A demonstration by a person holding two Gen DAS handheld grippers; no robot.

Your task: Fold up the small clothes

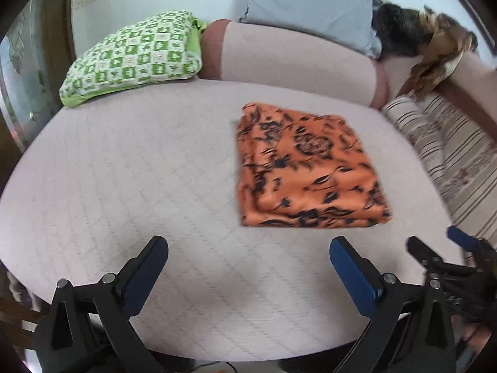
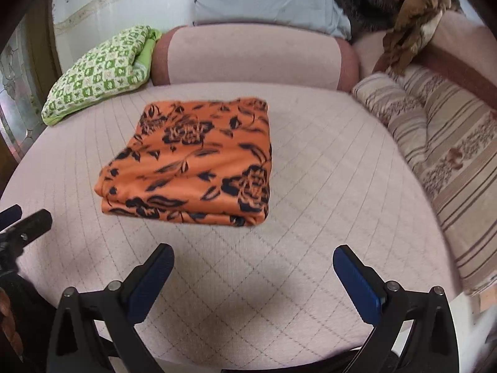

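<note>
Both of our claws sit at the bottom of their frames, wide and holding nothing: the left claw frames only bare quilted cover between its blue pads, and the right claw does the same in its own view. Neither touches cloth.

Ahead of them lies the orange floral garment, already folded into a thick rectangular packet with several layers showing along its near edge. It rests flat on the pale pink quilted bed cover, apart from both claws. In the left wrist view the orange floral garment lies up and to the right of the claw, its long axis running away from us toward the upper frame. In the right wrist view it lies up and a little left of centre, so we judge the right claw sits more squarely in front of it, with the stacked near edge facing the pads.

Further out, a green checked pillow lies at upper left, a pink bolster runs along the far side, and a striped cushion fills the right. A brown crumpled cloth hangs at upper right.

We judge this fold finished, or one more halving remains.
</note>
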